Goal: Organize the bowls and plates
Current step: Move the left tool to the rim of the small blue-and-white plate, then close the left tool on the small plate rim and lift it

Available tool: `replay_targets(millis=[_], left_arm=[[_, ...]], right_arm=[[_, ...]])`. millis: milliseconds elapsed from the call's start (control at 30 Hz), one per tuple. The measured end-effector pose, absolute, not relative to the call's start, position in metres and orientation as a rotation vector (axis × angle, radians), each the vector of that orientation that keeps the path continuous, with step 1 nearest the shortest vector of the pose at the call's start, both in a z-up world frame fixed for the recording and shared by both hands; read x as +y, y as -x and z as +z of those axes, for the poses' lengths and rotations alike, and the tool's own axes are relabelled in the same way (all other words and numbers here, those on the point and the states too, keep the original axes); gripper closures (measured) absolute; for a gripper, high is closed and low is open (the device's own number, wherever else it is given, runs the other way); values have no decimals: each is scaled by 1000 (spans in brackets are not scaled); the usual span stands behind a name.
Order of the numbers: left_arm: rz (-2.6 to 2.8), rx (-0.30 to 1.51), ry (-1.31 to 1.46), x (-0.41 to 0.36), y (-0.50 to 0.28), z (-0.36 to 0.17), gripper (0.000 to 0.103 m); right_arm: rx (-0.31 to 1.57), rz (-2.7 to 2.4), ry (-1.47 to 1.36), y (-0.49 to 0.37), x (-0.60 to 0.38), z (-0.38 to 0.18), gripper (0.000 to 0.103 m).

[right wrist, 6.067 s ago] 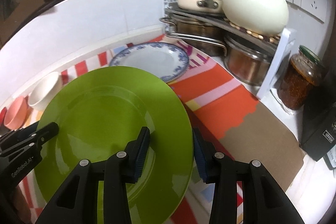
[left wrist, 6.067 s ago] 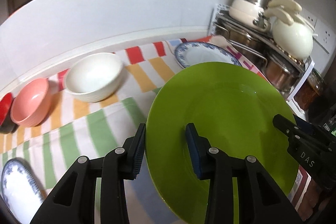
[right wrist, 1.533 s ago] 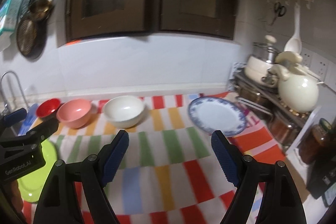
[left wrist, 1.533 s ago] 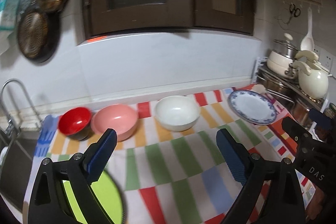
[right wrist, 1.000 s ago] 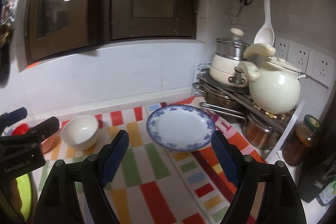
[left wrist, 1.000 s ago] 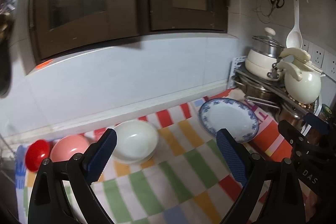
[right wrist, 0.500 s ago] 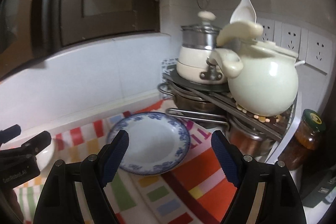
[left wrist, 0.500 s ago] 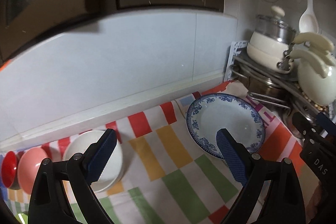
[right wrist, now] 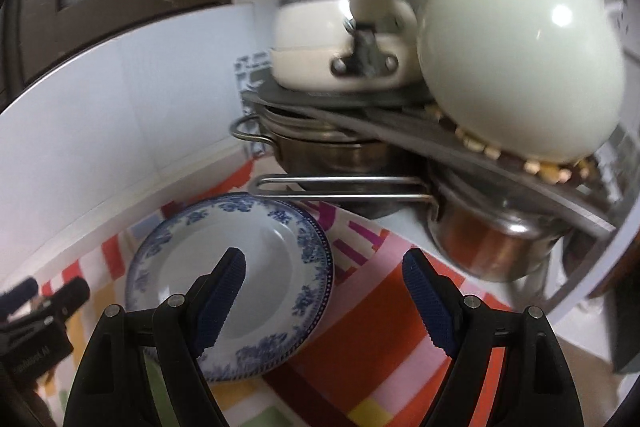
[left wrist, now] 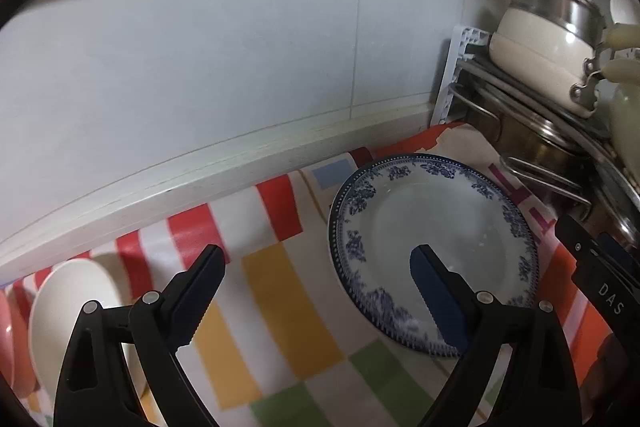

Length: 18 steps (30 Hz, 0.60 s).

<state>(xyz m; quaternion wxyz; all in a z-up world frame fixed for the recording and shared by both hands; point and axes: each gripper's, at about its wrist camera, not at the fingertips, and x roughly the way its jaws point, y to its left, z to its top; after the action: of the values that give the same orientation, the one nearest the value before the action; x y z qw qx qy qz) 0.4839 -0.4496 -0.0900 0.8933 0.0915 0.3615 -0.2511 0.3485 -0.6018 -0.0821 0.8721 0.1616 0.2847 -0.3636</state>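
Right now both grippers hang over the blue-rimmed plate [left wrist: 432,227], jaws spread wide, holding nothing. The left gripper [left wrist: 318,269] has its right finger over the plate's near-left part and its left finger over the striped cloth [left wrist: 276,291] — the white bowl [left wrist: 60,311] sits off to its left, a pink bowl [left wrist: 8,343] at the frame edge beyond. The right gripper [right wrist: 324,277] has its left finger above the plate's centre [right wrist: 240,275], right finger past the rim over cloth. Ahead and right of it: stacked steel pots [right wrist: 328,143] and a cream kettle [right wrist: 516,67], blurred.
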Motion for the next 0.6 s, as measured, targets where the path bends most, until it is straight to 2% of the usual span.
replay_targets(millis=[167, 333, 433, 600], left_arm=[[-518, 766, -201, -466, -505, -102, 14], [-532, 785, -212, -480, -517, -113, 16], [-540, 817, -232, -488, -522, -123, 23], [-551, 855, -243, -497, -525, -135, 28]], right_arm=[[620, -768, -358, -368, -620, -98, 22], [638, -786, -361, -379, -632, -112, 22], [666, -790, -378, -383, -639, -122, 22], [692, -778, -422, -386, -647, -129, 25]])
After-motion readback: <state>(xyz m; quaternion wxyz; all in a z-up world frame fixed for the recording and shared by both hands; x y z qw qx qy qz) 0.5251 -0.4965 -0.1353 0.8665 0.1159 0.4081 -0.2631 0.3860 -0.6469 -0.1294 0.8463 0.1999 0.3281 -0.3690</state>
